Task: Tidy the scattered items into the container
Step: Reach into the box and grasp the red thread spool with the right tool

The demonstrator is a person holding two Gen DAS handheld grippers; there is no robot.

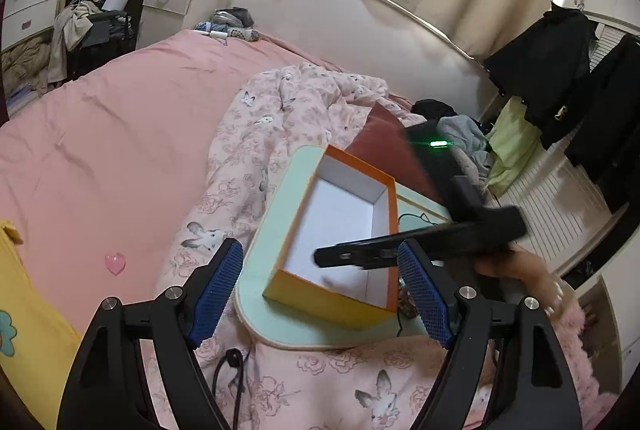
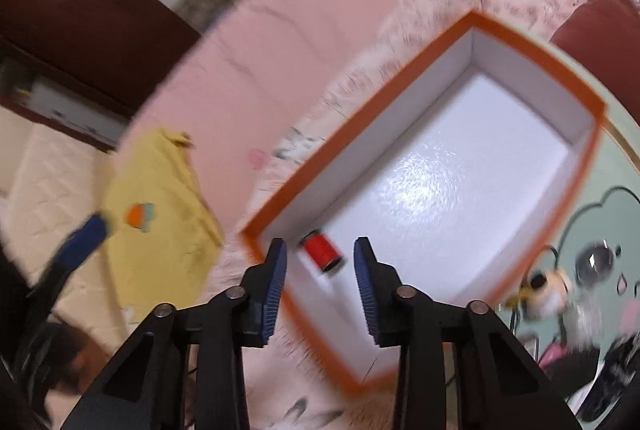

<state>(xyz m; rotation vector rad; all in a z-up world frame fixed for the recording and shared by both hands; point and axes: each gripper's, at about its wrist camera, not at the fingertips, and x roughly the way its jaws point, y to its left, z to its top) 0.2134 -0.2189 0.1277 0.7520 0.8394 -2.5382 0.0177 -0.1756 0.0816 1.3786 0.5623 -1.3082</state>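
Spool [image 2: 322, 252] inside box [image 2: 536, 43] on tray [image 1: 276, 197]

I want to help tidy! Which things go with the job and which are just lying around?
For the job: orange box, red spool inside it, small bits on the green tray.
Just lying about: yellow cloth, blanket, hanging clothes.

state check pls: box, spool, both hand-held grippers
orange box: open, lidless, upright on the green tray
red spool: on its side inside the box, near corner
left hand-held gripper: open, nothing held
right hand-held gripper: open over the box, spool not gripped
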